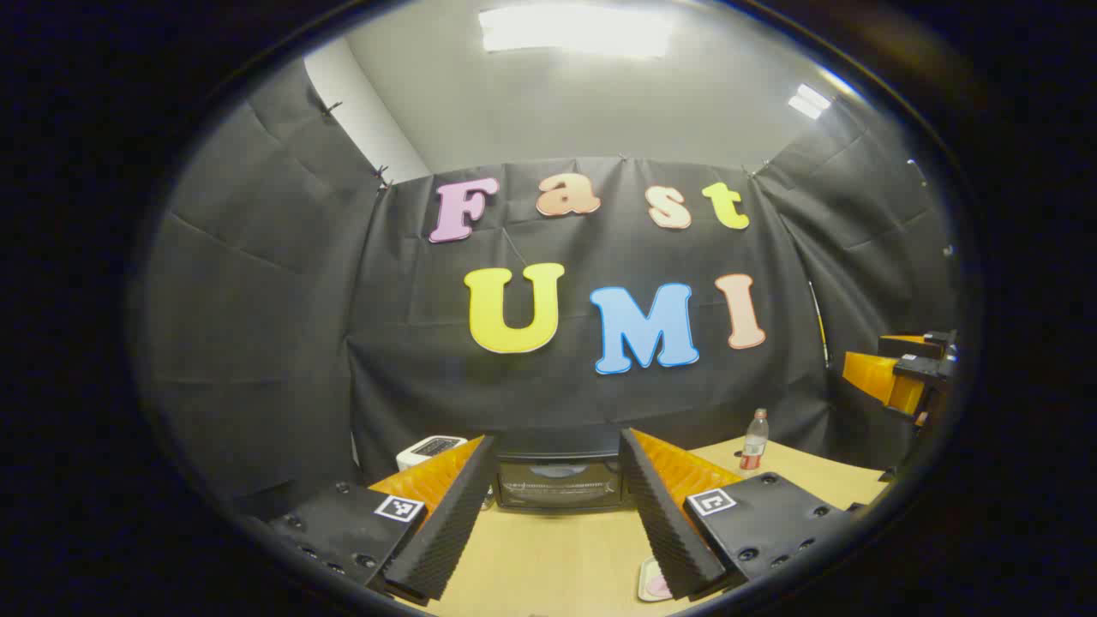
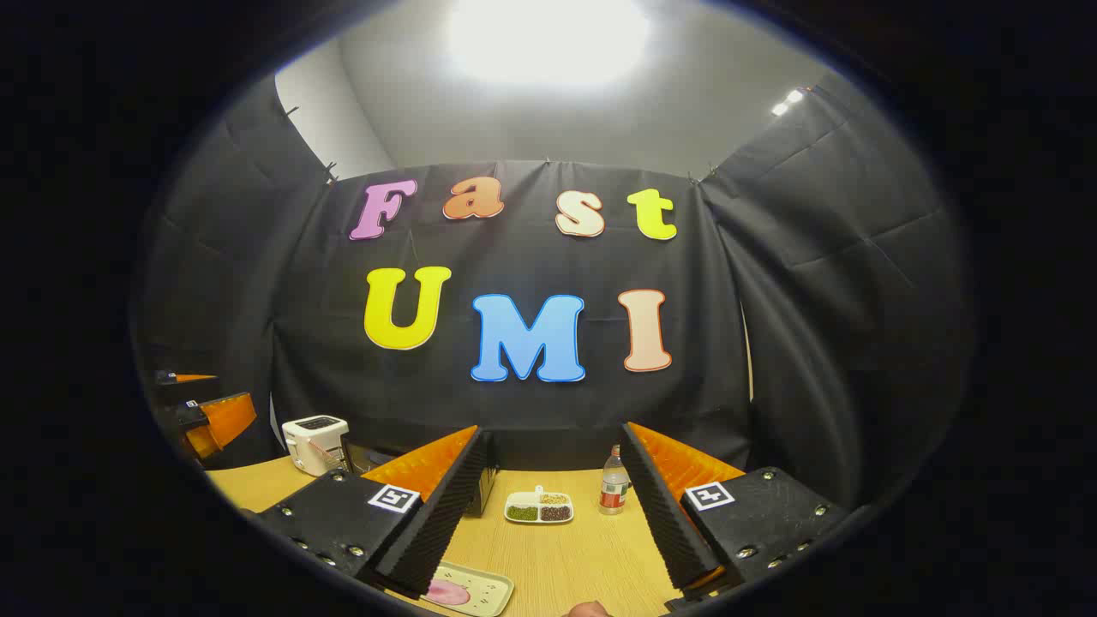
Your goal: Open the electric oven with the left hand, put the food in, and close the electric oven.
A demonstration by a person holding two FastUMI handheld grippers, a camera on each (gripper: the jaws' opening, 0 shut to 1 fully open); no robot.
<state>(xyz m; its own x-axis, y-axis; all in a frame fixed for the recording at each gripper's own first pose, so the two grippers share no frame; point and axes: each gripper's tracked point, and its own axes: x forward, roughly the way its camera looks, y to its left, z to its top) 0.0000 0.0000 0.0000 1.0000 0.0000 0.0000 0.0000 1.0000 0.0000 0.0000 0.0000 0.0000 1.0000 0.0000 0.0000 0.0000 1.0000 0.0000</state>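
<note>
Hovering above the bench (image 1: 548, 557), I am at the very start: the oven door looks shut and nothing is in either set of jaws.

Going left to right in the left gripper view, a white toaster (image 1: 428, 448) stands at the far left of the bench, then the dark oven (image 1: 557, 482) sits dead ahead, framed between the wide-spread fingers of my left gripper (image 1: 557, 514). The glass front faces me, and the handle is too dim to pick out. Low down beside my right-hand finger peeks a tray of food (image 1: 651, 583), and farther right stands a small bottle (image 1: 754, 440). At the far right edge my right gripper (image 1: 900, 377) hangs in the air.

In the right gripper view that tray (image 2: 480, 590) lies near the bench's front edge, just beside the left-hand finger, with a pinkish slice on it. Beyond it sits a divided dish (image 2: 538, 506) of beans, next to the bottle. Those jaws are wide too, and empty.

Opening comes first, I judge. My left gripper must close in on the top edge of the door, find the handle, pinch it and swing the door down. Only then should my right gripper drop to the tray's rim.
</note>
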